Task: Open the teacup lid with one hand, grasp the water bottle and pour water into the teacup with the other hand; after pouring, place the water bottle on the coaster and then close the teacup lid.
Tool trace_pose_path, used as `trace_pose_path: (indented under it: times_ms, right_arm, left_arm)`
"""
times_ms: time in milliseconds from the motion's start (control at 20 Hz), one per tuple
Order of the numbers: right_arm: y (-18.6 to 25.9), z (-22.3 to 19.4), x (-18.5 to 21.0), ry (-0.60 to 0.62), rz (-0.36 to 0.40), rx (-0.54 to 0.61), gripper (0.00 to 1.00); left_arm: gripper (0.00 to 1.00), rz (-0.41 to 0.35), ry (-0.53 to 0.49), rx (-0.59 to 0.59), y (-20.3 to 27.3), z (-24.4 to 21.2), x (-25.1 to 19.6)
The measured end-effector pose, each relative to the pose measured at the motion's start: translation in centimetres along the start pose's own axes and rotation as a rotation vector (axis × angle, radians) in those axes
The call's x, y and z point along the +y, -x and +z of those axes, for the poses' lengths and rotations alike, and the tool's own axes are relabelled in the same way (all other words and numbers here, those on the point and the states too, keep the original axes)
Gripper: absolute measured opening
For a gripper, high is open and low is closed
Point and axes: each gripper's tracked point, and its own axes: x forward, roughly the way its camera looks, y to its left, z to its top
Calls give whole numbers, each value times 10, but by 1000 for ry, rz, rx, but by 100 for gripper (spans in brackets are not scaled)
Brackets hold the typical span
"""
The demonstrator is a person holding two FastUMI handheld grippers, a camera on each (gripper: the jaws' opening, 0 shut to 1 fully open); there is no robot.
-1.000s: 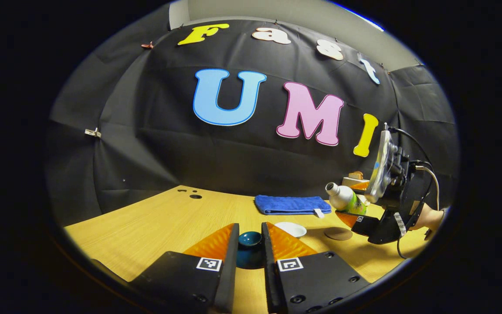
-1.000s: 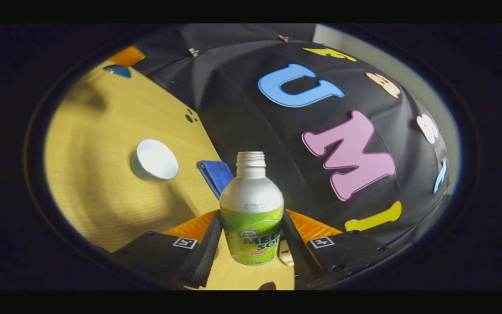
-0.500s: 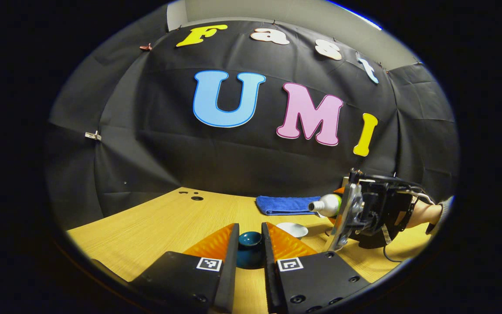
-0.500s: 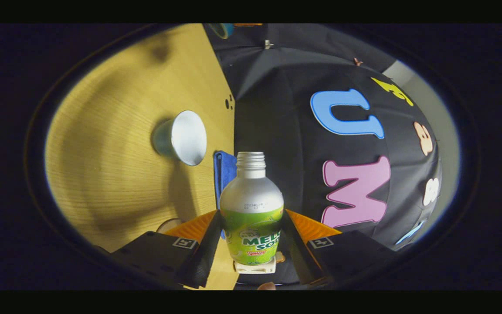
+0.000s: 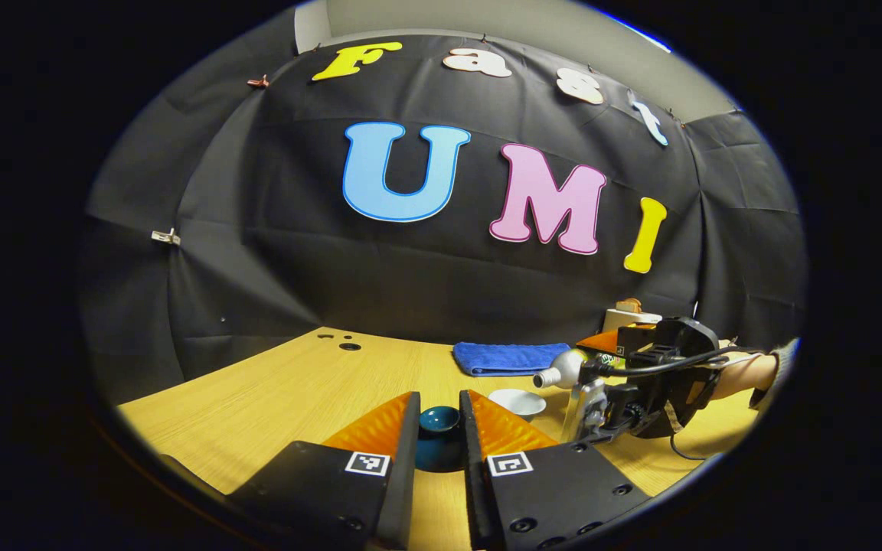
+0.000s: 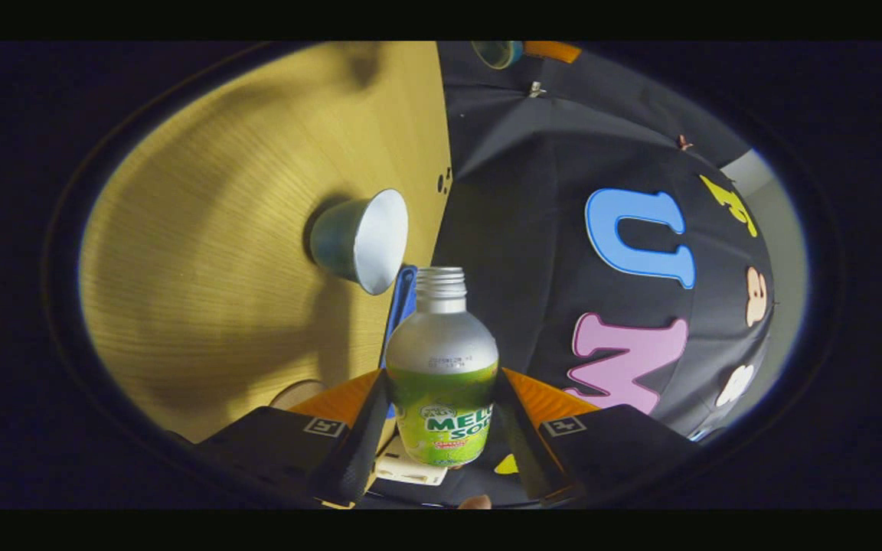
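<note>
My left gripper (image 5: 439,398) is shut on the dark teal teacup lid (image 5: 439,425), low over the table's near side. The open teacup (image 5: 516,401), teal outside and white inside (image 6: 360,237), stands just right of the lid. My right gripper (image 6: 442,376) is shut on the green-and-silver water bottle (image 6: 441,344), which has no cap. In the left gripper view the bottle (image 5: 562,373) lies tipped nearly flat, its mouth pointing left just above the cup's right rim. No water stream is visible. A round brown coaster (image 6: 295,393) peeks out beside the right gripper's left finger.
A folded blue cloth (image 5: 512,357) lies at the back of the wooden table (image 5: 272,398). A small box (image 5: 629,314) stands at the back right. A hand and sleeve (image 5: 755,373) hold the right gripper. Small holes (image 5: 347,346) mark the table's far left.
The right gripper has rolled the bottle further over and lowered it, bringing its mouth down toward the teacup. The left gripper and the lid have stayed put.
</note>
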Motion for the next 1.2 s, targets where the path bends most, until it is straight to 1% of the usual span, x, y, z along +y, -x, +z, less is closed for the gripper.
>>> trace_pose_path:
  times_ms: [50, 100, 550, 750, 950, 1200]
  right_arm:
    - [-1, -1, 0, 21, 1, 2, 80]
    - [-3, -2, -1, 40, -1, 5, 77]
    - [-9, -2, -4, 159, -8, -1, 77]
    - [-11, -2, -3, 187, -3, -5, 77]
    - [-11, 0, -8, 257, -12, -17, 77]
    - [-14, 0, -14, 295, -16, -28, 77]
  left_arm:
    - [32, 0, -1, 1, 0, -1, 0]
    - [32, 1, -1, 0, 0, -1, 0]
    - [32, 0, -3, 9, 0, -1, 2]
    - [32, 1, -5, 15, 0, -1, 2]
    - [32, 1, 0, 16, 0, -2, 3]
    - [32, 1, 13, 17, 0, -2, 4]
